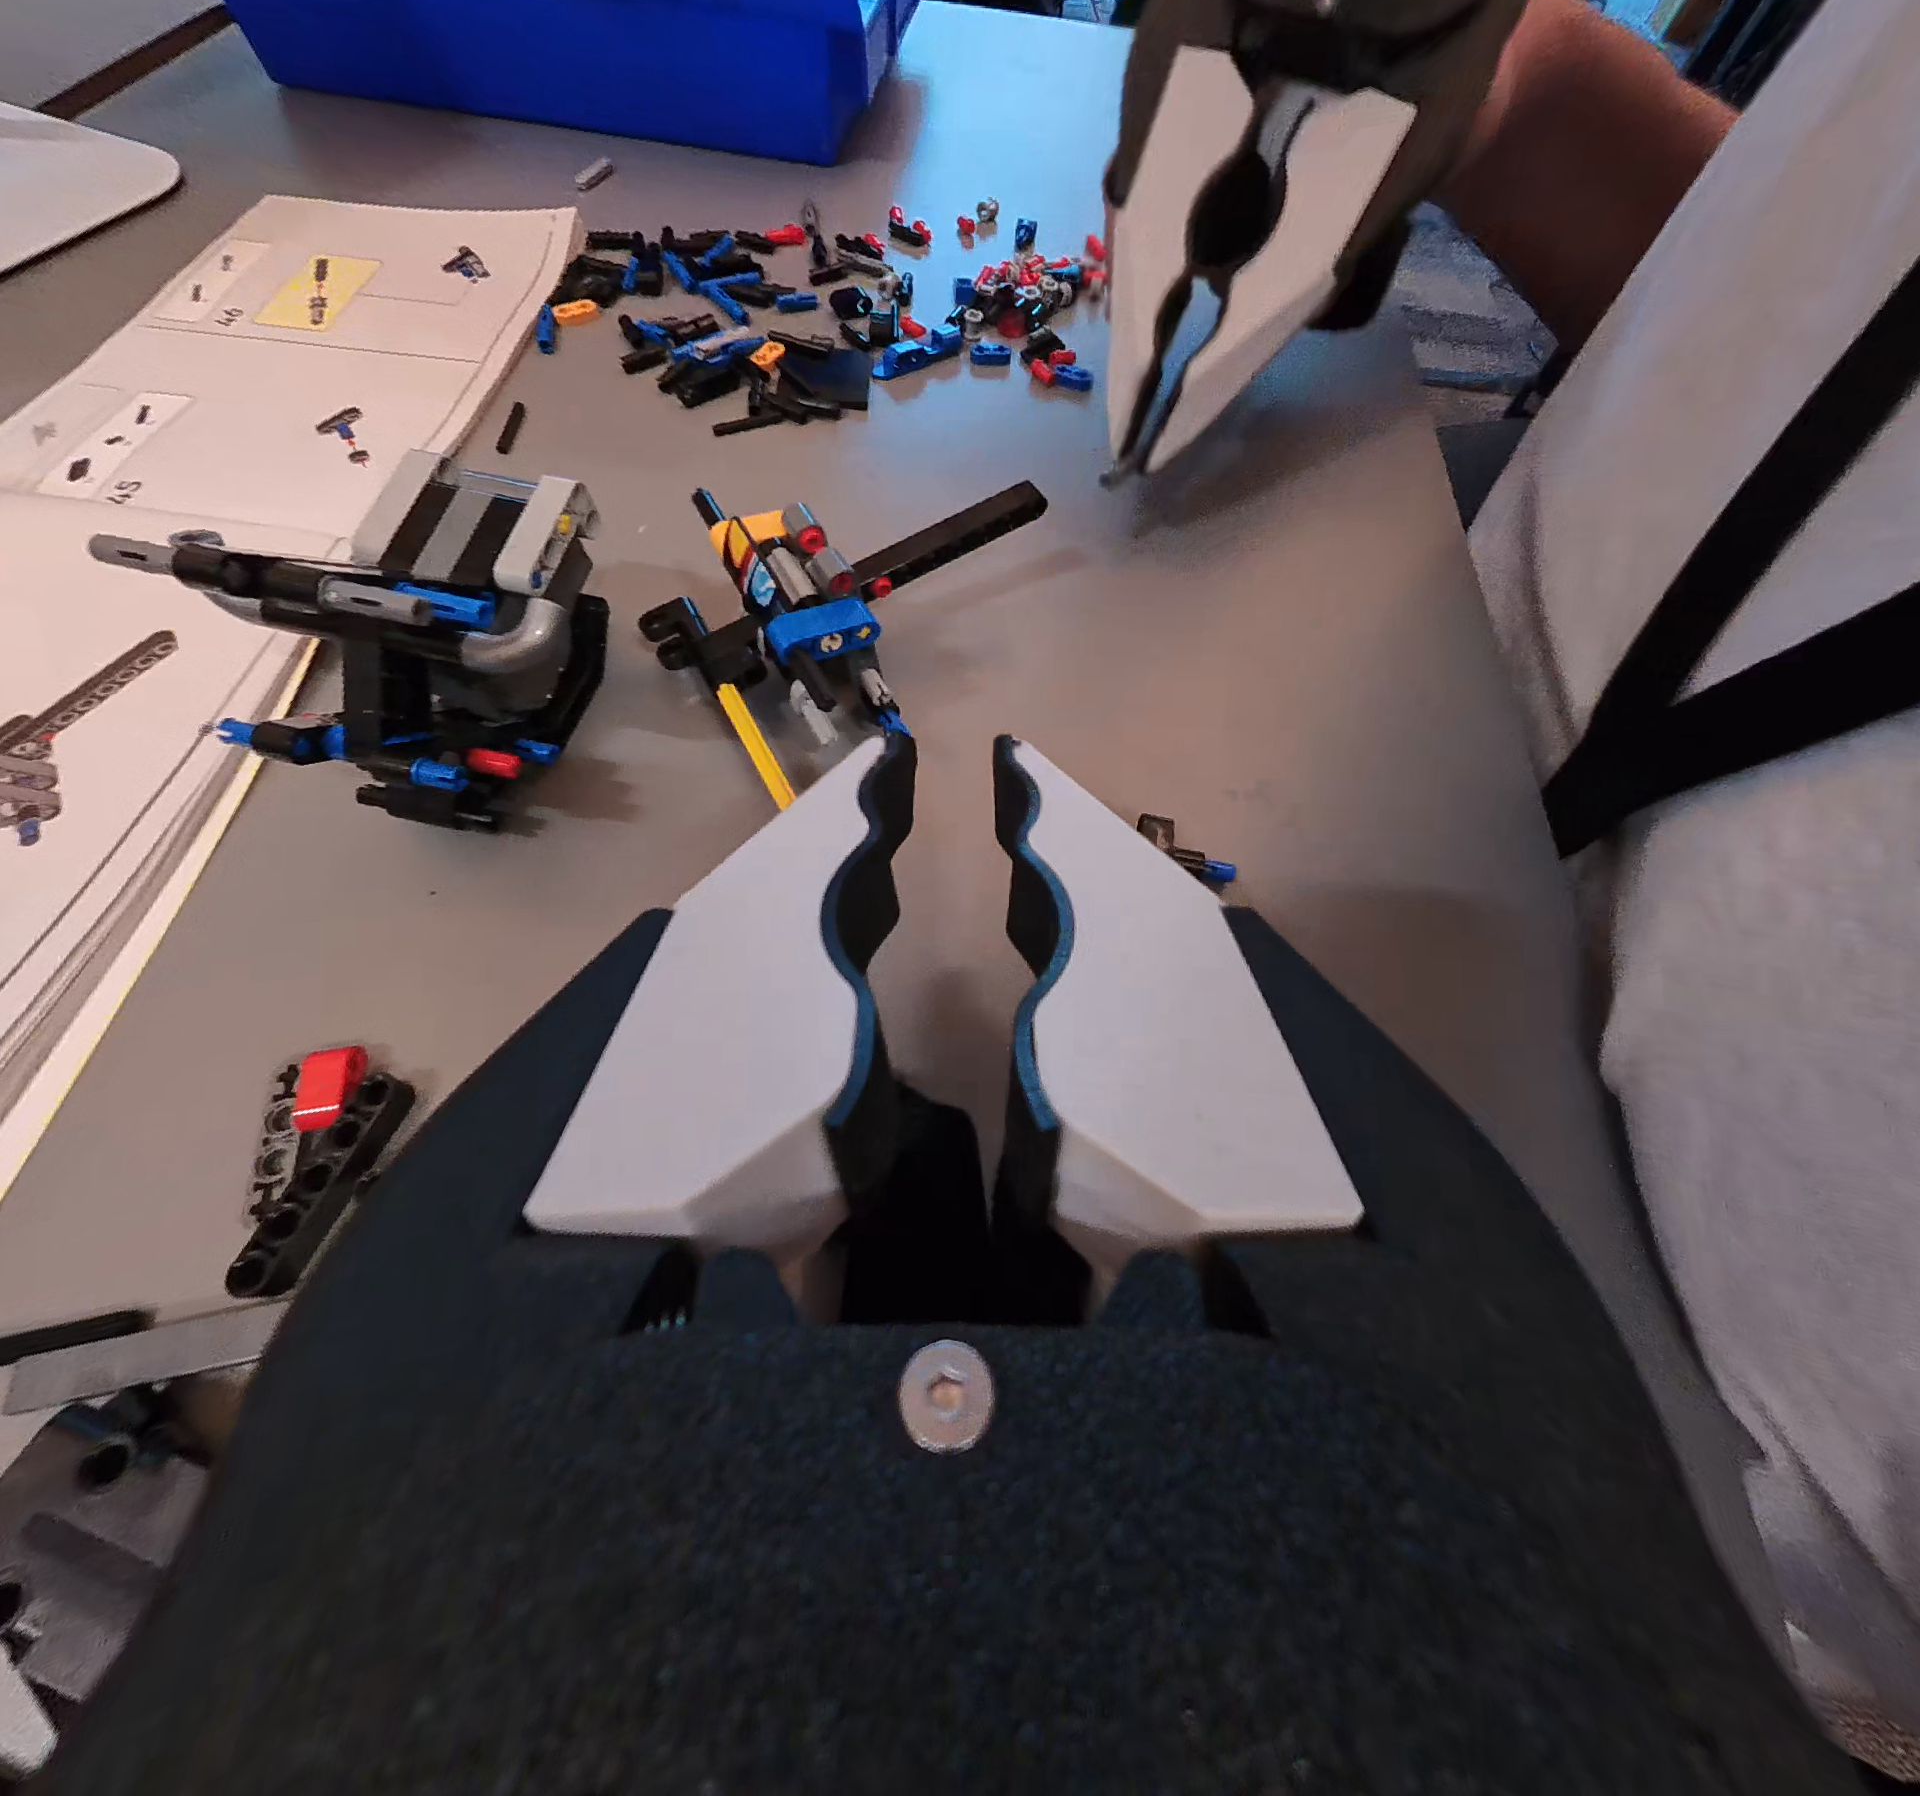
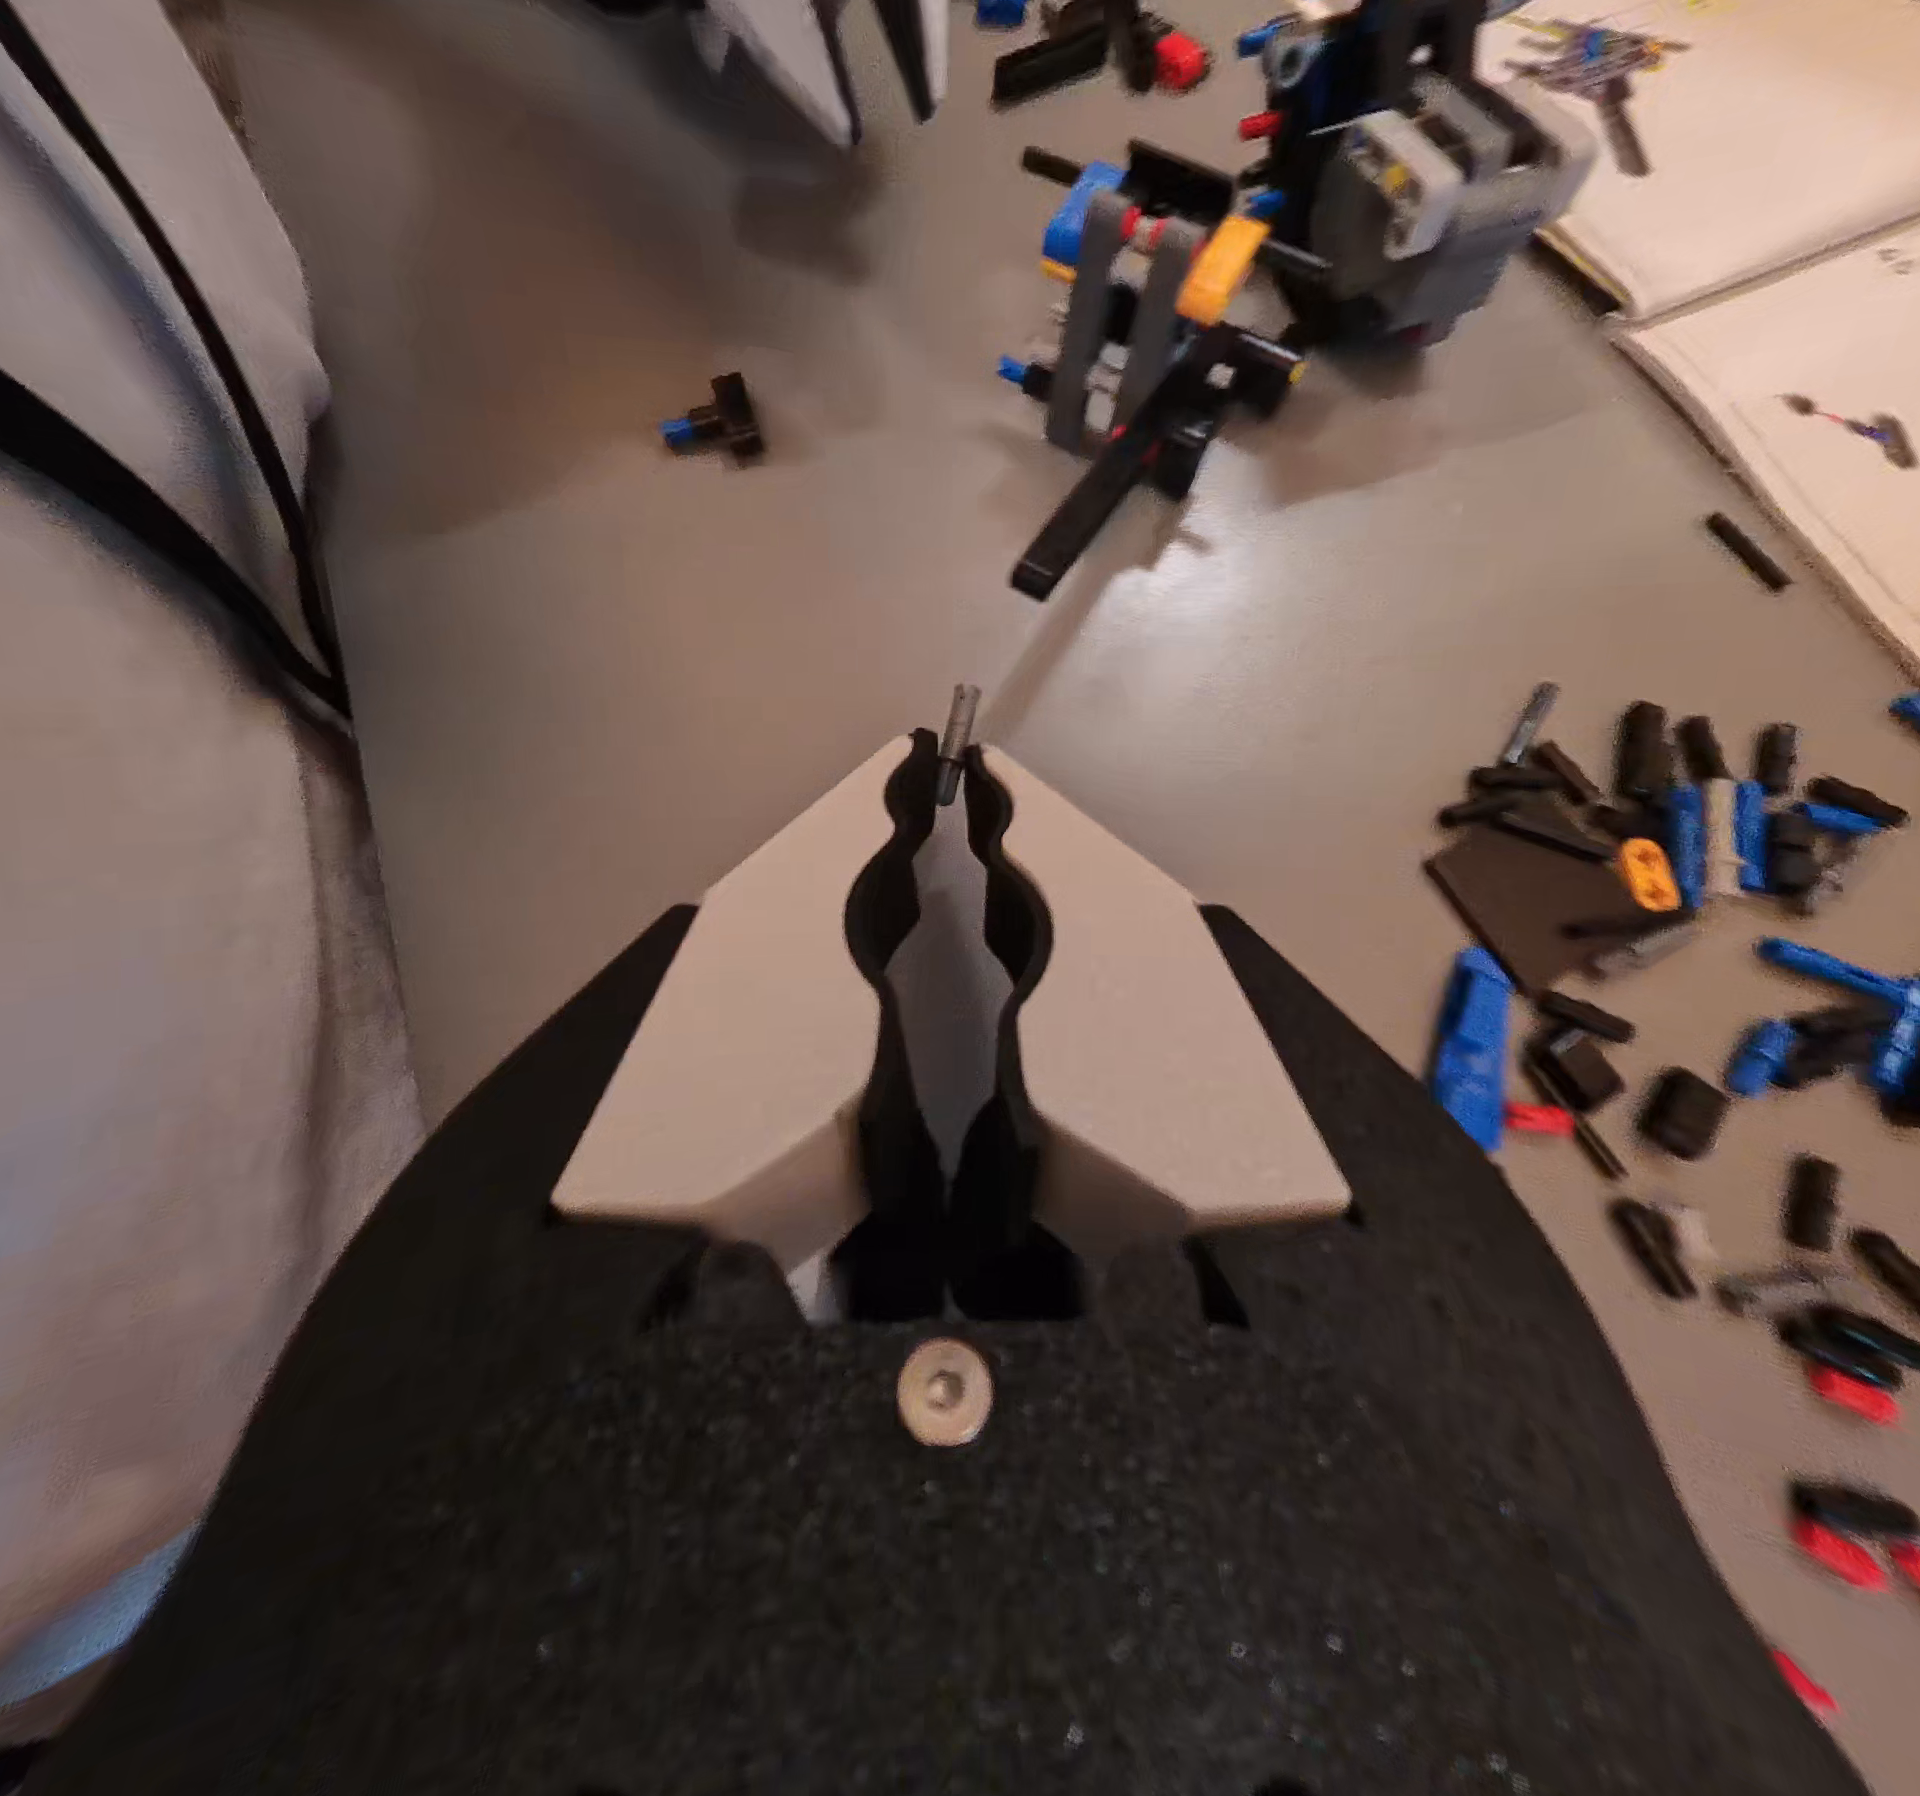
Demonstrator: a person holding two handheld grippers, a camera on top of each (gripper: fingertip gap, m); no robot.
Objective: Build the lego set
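On a grey table (image 1: 1195,624) strewn with loose lego pieces (image 1: 831,312), the right gripper (image 2: 948,759) pinches a small grey pin (image 2: 954,740) at its tips, the left gripper (image 1: 954,759) waits empty and slightly open, and the pin likely goes next into the small blue-and-black assembly (image 1: 800,593).
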